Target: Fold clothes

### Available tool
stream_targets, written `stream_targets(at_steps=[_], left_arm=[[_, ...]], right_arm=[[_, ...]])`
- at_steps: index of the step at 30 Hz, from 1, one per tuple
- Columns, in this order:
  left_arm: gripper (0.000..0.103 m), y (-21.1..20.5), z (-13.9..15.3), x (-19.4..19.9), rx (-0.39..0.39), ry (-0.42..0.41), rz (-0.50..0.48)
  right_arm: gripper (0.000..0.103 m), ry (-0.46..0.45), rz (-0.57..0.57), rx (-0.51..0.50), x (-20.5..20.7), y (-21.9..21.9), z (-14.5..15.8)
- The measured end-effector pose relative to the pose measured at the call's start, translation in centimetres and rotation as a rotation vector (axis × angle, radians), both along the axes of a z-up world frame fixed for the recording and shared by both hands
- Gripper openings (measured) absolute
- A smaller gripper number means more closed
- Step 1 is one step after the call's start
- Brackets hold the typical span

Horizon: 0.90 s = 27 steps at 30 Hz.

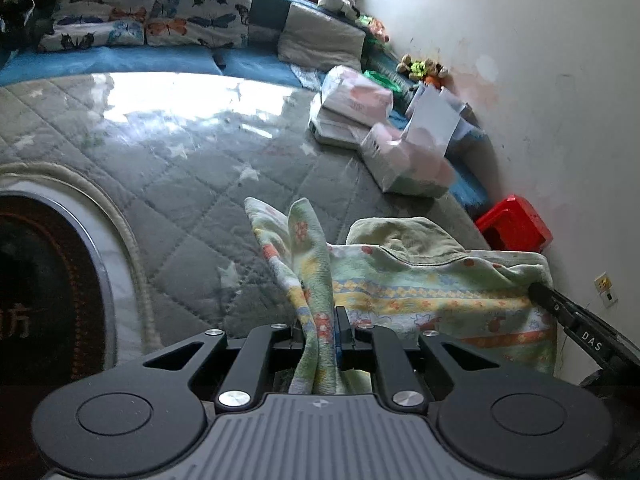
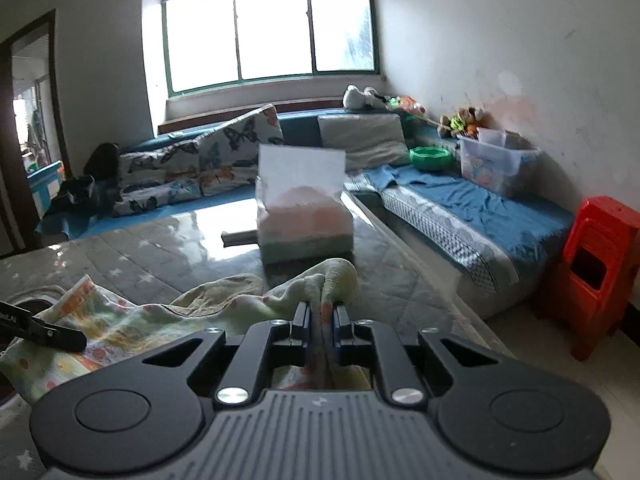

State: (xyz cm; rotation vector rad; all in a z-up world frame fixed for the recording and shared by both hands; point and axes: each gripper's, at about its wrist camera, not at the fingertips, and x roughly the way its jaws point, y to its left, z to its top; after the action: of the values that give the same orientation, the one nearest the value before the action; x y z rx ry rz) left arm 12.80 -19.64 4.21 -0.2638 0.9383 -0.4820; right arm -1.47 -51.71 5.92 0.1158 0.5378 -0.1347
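L. claw point(image 1: 320, 320): clenched on a bunched fold of the cloth point(image 1: 432, 292), pastel floral print w/ green backing; fabric is pinched between the jaws and a tuft is pushed up past the tips. R. claw point(image 2: 321, 312): likewise clamped on a gathered edge of the same cloth, fabric seen wedged between the closed jaws. The cloth is held stretched between both claws, above the near part of the quilt point(image 1: 180, 168), grey, diamond-stitched w/ white stars; whether the lower edge touches the quilt cannot be told. In the l. view the r. claw is seen at the cloth's far right corner; in the r. view the l. claw is seen at lower left on the cloth. Also listed: box point(image 2: 304, 216), white w/ raised flap, pink contents, set on the quilt beyond the cloth; butterfly pillows point(image 1: 160, 12) along the far bench; grey cushion point(image 2: 364, 136) beside them; plush toys point(image 2: 460, 120) by the wall; green bowl point(image 2: 431, 158) and clear tub point(image 2: 492, 164) on the blue-covered bench at right; red stools point(image 2: 596, 264), stacked, on the floor near the wall; window point(image 2: 268, 28), three panes, purple blind partly lowered.
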Motion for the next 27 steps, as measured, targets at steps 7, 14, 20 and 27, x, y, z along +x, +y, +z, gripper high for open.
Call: stream_targets(at_steps=[7,14,20,27], left_arm=[[0.013,-0.4,-1.4,0.5,0.029,0.035,-0.010],[0.013,-0.3,-1.8,0.3,0.029,0.050,-0.060],[0.030,0.5,-1.5,0.1,0.046,0.037,-0.035],[0.048,1.0,-0.6,0.3,0.073,-0.006,0.017]], right_arm=[[0.011,0.063,-0.021,0.007,0.9,-1.0,-2.3],[0.013,0.125,-0.021,-0.010,1.4,-0.9,-3.5],[0.021,0.121,-0.024,-0.033,0.9,-0.8,-3.1],[0.041,0.110,0.074,0.002,0.9,1.6,-2.7]])
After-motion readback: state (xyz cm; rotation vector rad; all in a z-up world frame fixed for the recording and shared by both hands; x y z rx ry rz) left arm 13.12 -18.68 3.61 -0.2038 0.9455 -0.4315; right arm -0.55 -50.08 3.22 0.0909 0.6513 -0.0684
